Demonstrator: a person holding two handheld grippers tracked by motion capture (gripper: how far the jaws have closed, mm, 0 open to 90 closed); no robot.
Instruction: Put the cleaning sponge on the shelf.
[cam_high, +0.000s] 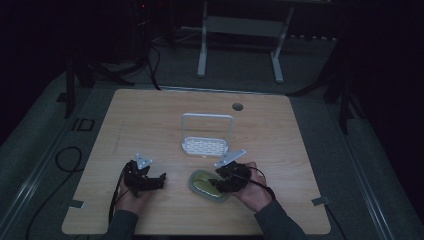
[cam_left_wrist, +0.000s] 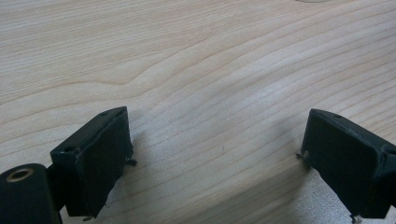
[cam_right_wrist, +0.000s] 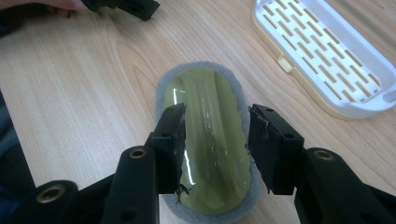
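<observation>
Low in the right gripper view, the right gripper (cam_right_wrist: 215, 140) has its two black jaws straddling the green scrubber (cam_right_wrist: 210, 140), one jaw along each long side; the jaws stand apart, and whether their pads press on the glossy top cannot be told. The scrubber is an oval, shiny olive-green grip with a shallow groove running lengthwise, seated on a grey felt pad whose fuzzy rim shows all round it. It lies flat on the wooden table (cam_right_wrist: 70, 93), lower centre of the frame; no brand, label or writing can be read on it. To the upper right, apart from the scrubber, lies a white slotted tray (cam_right_wrist: 327, 51) with a cream underside. In the high view the scrubber (cam_high: 202, 182) sits at the lower middle of the table (cam_high: 150, 120), partly under the right gripper (cam_high: 226, 181), with the tray (cam_high: 205, 145) and its upright white handle loop just beyond it. At the lower left of that view the left gripper (cam_high: 156, 181) rests near the table's front; in the left gripper view its jaws (cam_left_wrist: 215, 154) are wide apart over bare wood, holding nothing.
</observation>
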